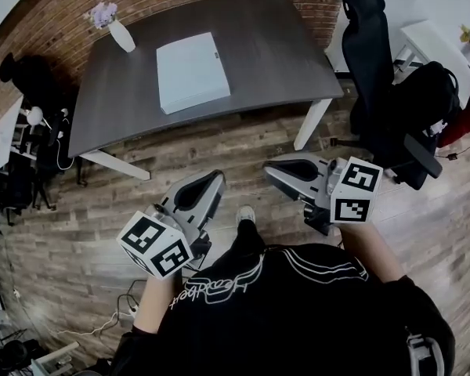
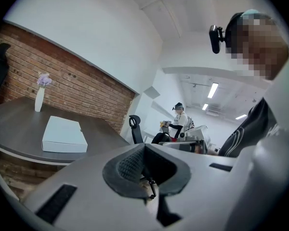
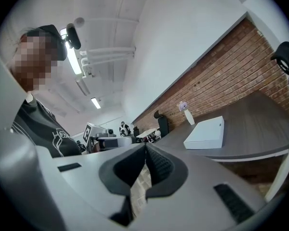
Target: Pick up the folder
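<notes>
A white folder (image 1: 192,72) lies flat on the dark grey table (image 1: 274,45); it also shows as a white slab in the left gripper view (image 2: 63,135) and the right gripper view (image 3: 205,134). Both grippers hang over the wooden floor, well short of the table's near edge. My left gripper (image 1: 216,178) is shut with nothing between its jaws (image 2: 145,148). My right gripper (image 1: 271,168) is also shut and empty (image 3: 145,148). The two point toward each other and toward the table.
A white vase with pale flowers (image 1: 116,28) stands at the table's far left corner. A black office chair (image 1: 376,69) stands to the right of the table, with a white desk (image 1: 435,41) behind it. Cables and dark gear (image 1: 31,131) clutter the left side.
</notes>
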Action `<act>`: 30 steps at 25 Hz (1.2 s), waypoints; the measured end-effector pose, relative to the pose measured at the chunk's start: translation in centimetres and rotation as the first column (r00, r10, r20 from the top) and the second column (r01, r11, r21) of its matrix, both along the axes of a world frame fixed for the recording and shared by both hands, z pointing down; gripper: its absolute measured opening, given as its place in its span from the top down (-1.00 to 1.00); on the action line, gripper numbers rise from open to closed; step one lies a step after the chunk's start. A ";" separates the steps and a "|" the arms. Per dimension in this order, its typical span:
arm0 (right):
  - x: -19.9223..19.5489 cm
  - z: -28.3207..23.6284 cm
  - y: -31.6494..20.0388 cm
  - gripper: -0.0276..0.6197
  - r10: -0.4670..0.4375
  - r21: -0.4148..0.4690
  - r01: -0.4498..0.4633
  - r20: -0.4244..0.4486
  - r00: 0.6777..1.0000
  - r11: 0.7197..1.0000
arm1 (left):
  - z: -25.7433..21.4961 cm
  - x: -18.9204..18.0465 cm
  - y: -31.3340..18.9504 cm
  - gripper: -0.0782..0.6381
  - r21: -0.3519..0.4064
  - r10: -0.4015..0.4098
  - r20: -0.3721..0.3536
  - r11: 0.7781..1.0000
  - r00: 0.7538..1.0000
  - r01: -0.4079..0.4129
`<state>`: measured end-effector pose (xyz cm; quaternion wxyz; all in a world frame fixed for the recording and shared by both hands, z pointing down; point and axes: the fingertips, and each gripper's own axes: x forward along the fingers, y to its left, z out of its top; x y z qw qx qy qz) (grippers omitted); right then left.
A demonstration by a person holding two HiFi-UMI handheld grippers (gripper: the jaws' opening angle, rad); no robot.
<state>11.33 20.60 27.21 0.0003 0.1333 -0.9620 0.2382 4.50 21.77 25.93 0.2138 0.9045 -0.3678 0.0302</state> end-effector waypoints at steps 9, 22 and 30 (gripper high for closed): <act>-4.9 1.5 -10.8 0.92 0.042 -0.026 -0.043 -0.035 0.999 0.999 | 1.4 -6.0 -11.3 0.76 -0.017 0.003 -0.021 1.000 1.000 -0.003; -8.2 2.1 -20.7 0.92 0.144 -0.027 -0.145 -0.050 0.988 0.989 | 3.8 -14.3 -20.7 0.76 -0.038 -0.077 -0.012 0.996 0.997 0.077; -8.3 3.2 -24.3 0.91 0.151 -0.033 -0.153 -0.054 0.987 0.988 | 5.0 -17.0 -23.3 0.52 -0.061 -0.156 -0.007 0.986 0.988 0.155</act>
